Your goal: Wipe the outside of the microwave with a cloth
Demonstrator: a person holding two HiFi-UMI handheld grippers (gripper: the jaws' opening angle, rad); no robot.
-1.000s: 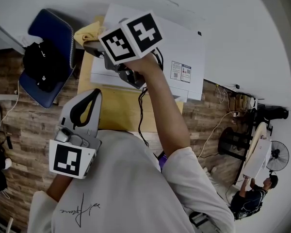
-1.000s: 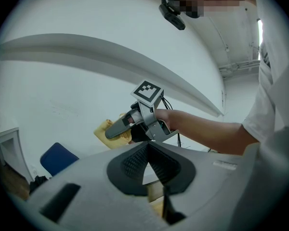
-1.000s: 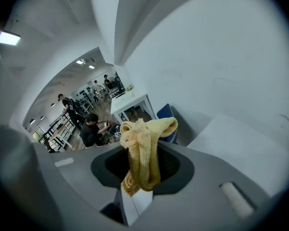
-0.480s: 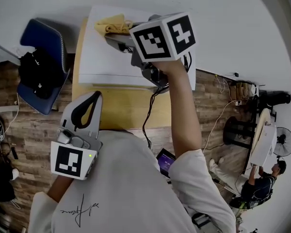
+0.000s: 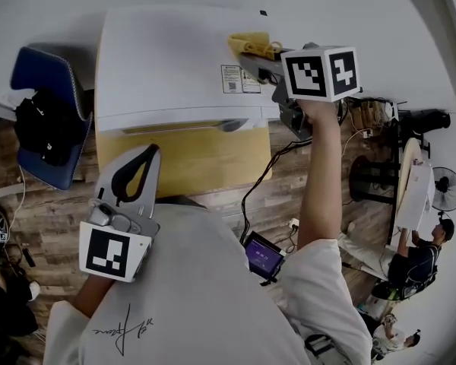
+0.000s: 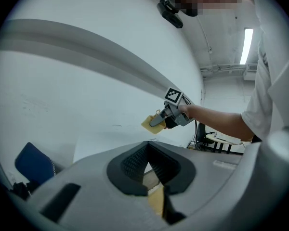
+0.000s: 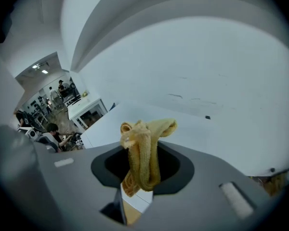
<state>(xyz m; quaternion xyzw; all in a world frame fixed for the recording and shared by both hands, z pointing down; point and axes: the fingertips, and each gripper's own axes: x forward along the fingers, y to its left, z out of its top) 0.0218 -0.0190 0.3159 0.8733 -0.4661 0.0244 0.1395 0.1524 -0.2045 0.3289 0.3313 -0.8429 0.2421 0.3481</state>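
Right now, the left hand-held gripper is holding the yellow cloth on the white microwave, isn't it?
Not quite. The right hand-held gripper is the one holding the yellow cloth on the white microwave. The right gripper view shows the cloth pinched between its jaws. The left hand-held gripper holds nothing.

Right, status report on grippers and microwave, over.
Right gripper shut on cloth, at microwave top's right side. Left gripper shut, empty, held back. Nothing in the way.
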